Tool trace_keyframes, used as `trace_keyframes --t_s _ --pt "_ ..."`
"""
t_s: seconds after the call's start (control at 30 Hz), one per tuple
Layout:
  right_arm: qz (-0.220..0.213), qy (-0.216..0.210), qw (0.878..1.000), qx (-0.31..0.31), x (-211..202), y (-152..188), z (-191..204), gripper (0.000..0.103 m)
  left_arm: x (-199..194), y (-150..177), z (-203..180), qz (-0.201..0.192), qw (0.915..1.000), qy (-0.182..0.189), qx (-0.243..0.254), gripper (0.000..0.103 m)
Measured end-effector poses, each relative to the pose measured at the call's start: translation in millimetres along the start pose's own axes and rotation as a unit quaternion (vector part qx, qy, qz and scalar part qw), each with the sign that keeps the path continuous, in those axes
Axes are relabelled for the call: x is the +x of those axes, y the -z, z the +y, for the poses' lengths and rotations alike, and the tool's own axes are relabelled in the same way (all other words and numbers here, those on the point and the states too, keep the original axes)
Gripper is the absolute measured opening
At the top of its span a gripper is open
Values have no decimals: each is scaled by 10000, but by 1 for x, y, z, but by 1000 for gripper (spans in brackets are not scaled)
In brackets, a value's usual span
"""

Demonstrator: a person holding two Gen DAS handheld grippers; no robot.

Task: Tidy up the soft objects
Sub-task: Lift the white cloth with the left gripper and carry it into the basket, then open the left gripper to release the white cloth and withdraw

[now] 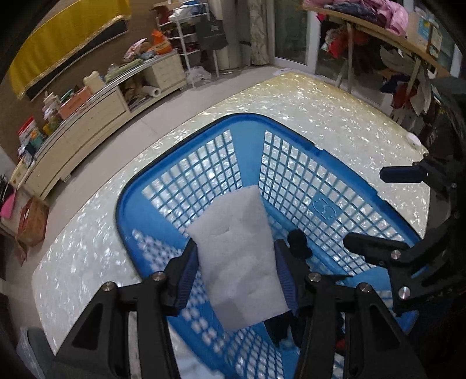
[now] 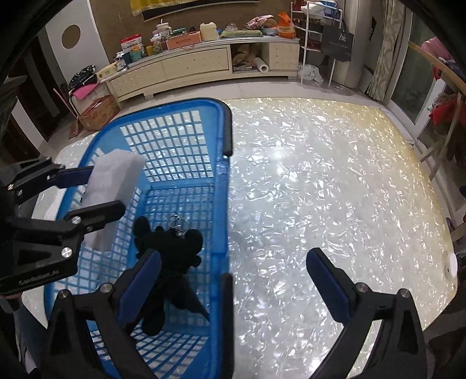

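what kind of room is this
Probably a lived-in home living room. A long cream sideboard with drawers is cluttered with household goods, clothes are piled on a wooden rack, and a blue plastic lattice basket sits on a glossy pearl-patterned table.

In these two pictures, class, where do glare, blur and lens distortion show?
Right wrist view: ceiling light glares off the pearly table, brightest near its middle; the fisheye bows the cabinet. Left wrist view: the blue basket near wall smears with blur, the white sponge stays fairly sharp, and dark vignette rounds the corners.
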State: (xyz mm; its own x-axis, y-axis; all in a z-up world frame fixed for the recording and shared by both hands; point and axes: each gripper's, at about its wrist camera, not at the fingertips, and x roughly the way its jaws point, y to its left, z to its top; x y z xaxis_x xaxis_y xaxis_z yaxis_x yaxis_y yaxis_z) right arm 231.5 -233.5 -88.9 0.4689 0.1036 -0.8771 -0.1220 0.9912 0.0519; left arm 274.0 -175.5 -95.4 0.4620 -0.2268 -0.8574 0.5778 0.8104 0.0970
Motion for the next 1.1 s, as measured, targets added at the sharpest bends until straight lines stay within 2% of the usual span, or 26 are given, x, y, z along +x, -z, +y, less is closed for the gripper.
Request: trace_keyframes --t_s 0.2,0.27,0.43,0.5,0.63,0.8,1.0,1.1 --pt "59 -18 9999 107 8 -3 -6 100 27 -13 -5 225 9996 62 137 54" --pt "61 -35 9999 132 8 -2 -7 100 27 -16 -5 215 9996 109 161 60" --pt "90 -60 9998 179 8 1 -7 100 24 -19 -8 159 9995 -118 246 77" --pt "83 -75 9998 171 6 1 -7 100 20 -18 -8 123 9996 -132 222 77" --pt "33 -58 9998 162 -1 2 -3 100 6 -14 -3 -92 9995 -281 148 77" --pt "-61 -65 9999 81 -18 4 7 100 -13 -8 8 -105 9995 -273 -90 77" --pt "-194 -130 9997 -56 -41 5 29 100 -51 17 14 -312 9981 -385 -378 88" --pt "-249 -193 9994 -162 -50 6 46 100 -72 34 22 -416 9958 -622 -527 90"
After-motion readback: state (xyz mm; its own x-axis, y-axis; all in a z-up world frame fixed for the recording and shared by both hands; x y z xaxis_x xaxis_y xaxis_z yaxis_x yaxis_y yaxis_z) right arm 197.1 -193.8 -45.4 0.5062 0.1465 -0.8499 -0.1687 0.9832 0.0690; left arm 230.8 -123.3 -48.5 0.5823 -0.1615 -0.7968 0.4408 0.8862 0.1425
